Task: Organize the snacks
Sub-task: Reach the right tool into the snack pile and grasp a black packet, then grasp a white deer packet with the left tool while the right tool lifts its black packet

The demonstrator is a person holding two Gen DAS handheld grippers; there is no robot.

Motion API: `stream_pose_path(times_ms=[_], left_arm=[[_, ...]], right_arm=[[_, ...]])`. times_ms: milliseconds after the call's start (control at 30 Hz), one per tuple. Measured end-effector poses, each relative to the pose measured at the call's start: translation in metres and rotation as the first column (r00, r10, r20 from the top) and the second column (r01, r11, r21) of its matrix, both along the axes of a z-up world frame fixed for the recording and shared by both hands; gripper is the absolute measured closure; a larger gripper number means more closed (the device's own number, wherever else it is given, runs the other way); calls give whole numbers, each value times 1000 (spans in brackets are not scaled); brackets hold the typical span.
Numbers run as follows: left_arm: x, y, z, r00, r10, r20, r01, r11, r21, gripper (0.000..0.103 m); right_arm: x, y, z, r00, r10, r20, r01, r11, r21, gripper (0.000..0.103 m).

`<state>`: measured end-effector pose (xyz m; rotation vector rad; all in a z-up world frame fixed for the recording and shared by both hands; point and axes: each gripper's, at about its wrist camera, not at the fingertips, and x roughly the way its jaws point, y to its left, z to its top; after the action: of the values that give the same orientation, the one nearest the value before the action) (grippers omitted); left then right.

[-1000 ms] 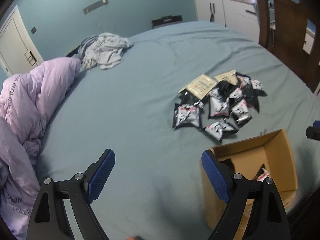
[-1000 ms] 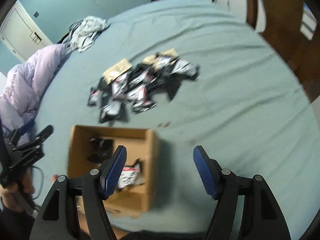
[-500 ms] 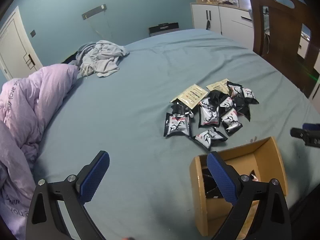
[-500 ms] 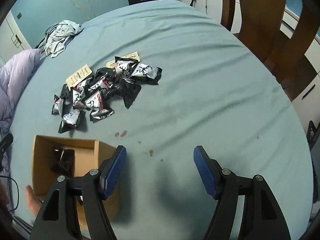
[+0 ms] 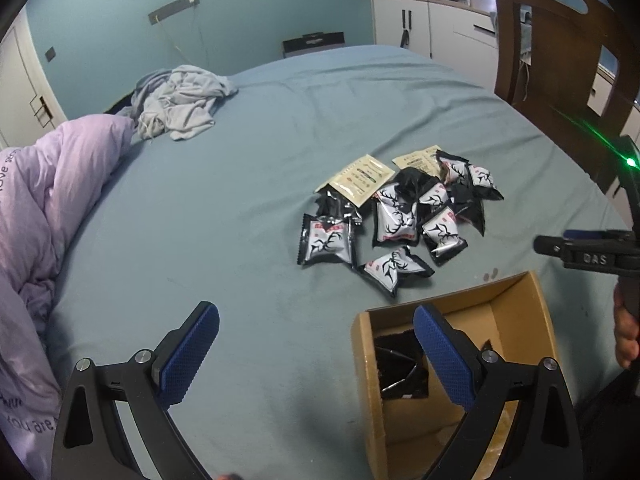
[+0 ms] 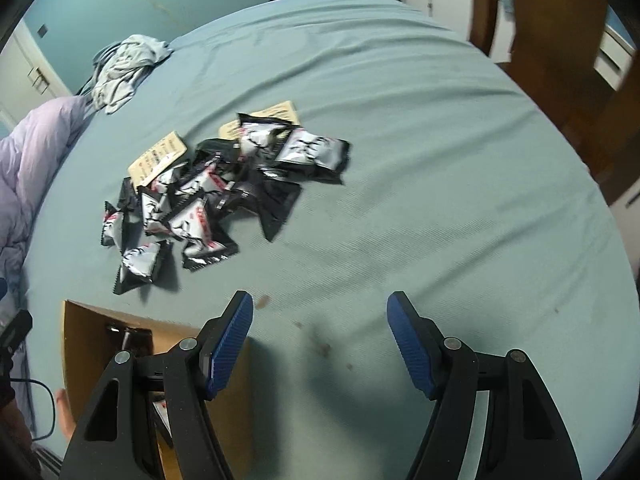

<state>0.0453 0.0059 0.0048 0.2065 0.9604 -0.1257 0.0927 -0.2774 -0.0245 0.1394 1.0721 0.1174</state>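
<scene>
1. Because most of the snack packets (image 6: 224,184) are piled loose on the blue-green bedsheet (image 6: 440,160), beyond the open cardboard box (image 5: 516,312), the coming move is judged to be another pick from that pile.
2. The nearest packets (image 5: 394,266) are seen ahead and slightly right of the left gripper (image 5: 316,352), and ahead and well to the left of the right gripper (image 6: 320,344); neither is touched.
3. The pile's long axis is seen running crosswise to both grippers' reach, with two tan sachets (image 5: 360,178) at its far edge.
4. A few dark packets (image 5: 400,368) are seen lying inside the box, which sits just in front of the pile.
5. Both grippers are held wide apart with nothing between the blue pads (image 6: 230,350).
6. The left gripper is judged slightly better lined up with the pile's near edge; which is truly closer cannot be told.
7. A lilac duvet (image 5: 52,200) and crumpled grey clothing (image 5: 180,100) are seen well apart from the pile.
</scene>
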Motion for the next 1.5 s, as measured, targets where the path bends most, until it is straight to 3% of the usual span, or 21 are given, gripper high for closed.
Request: stream_pose_path(times_ms=[233,400,700,933,1100,1233,1500], left_arm=[[6,-11,-7,999,-44,-24,45,999,28,3],[11,-13,-8,999,-37,-24,38,999,34,3],[21,-8,-9,999,-19,-37,19,1000,-13,3],[27,-8,-16,999,1,-36,-1,1000,15,3],[29,-6,-16,999,6,-41,-6,1000,-10,3],[35,-2,-23,997,24,-68,-25,999,-21,3],[70,10,-40,992,42,-118,-48,998,-49,3]], right_arm=[[39,18,-14,998,68,-17,-66,996,54,34],[59,23,-20,998,61,12,-61,998,19,34],[99,45,-48,996,85,-19,-87,993,-78,34],[114,68,-56,992,127,-5,-126,980,-154,34],[118,78,-58,988,156,-12,-156,975,-159,56],[118,78,-49,986,163,-17,-164,980,-111,58],[93,62,0,990,118,73,-125,988,95,58]])
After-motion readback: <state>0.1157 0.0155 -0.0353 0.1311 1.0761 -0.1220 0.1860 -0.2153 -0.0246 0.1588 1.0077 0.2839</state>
